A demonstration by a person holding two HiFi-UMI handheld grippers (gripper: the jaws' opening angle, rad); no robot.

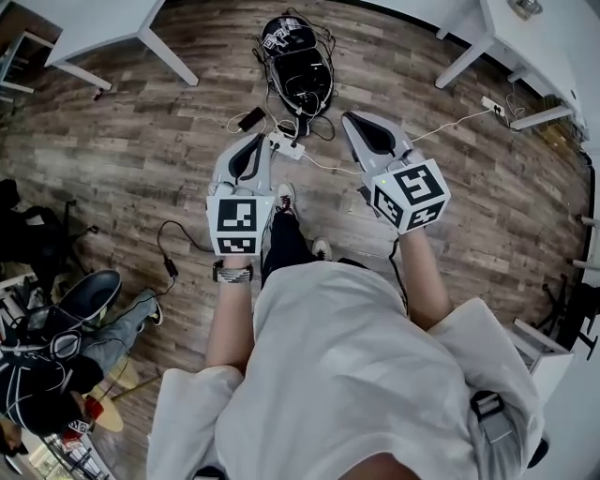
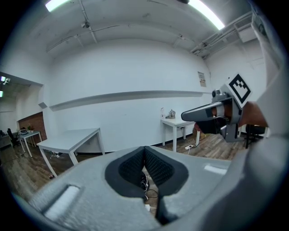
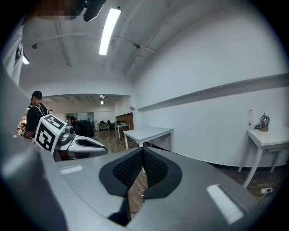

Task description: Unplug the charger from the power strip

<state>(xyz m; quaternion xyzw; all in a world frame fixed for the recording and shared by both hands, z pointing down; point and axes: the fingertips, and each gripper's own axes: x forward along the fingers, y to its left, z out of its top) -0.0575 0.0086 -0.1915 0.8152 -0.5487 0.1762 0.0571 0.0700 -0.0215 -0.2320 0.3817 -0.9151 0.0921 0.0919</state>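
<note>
A white power strip (image 1: 282, 144) lies on the wooden floor ahead of my feet, with white cables running off it; a small white charger (image 1: 298, 142) seems to sit at its right end. A dark phone (image 1: 251, 119) lies just behind the strip. My left gripper (image 1: 255, 141) hovers above the strip's left side, jaws shut and empty (image 2: 144, 149); below its pads a white bit of the strip (image 2: 146, 207) shows. My right gripper (image 1: 359, 120) hangs to the right of the strip, its pads meeting with nothing between them (image 3: 142, 150).
A black bag (image 1: 298, 70) wrapped in cables lies beyond the strip. White tables stand at the far left (image 1: 103, 28) and far right (image 1: 525, 37), with another power strip (image 1: 494, 106) under the right one. A seated person (image 1: 56, 347) is at the lower left.
</note>
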